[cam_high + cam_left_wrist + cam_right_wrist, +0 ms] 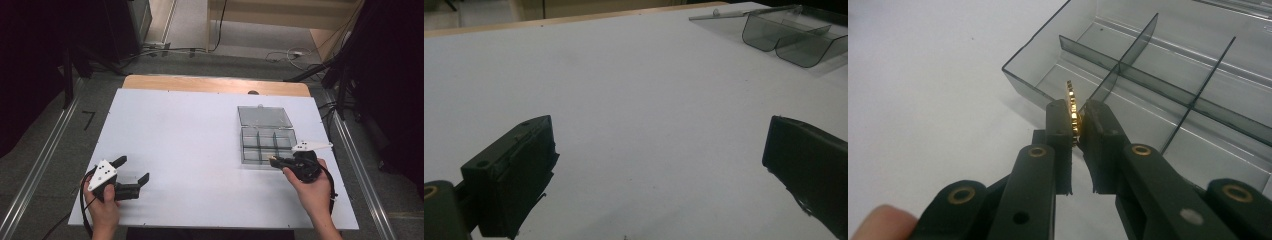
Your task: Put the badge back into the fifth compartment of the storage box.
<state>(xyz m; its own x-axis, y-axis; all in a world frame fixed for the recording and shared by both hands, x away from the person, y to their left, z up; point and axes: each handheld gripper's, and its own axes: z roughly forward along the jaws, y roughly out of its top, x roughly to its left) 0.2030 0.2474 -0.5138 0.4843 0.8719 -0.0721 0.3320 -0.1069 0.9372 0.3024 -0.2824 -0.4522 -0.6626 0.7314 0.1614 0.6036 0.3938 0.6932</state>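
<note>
The right gripper [1077, 120] is clamped on a small brass gear [1072, 107], held on edge just above the near rim of the smoky clear compartment box [265, 145], which sits at about three o'clock on the white table [190, 145] with its lid [264, 116] folded back; the left gripper [134, 170], at seven o'clock, rests with jaws wide apart, holding nothing.
</note>
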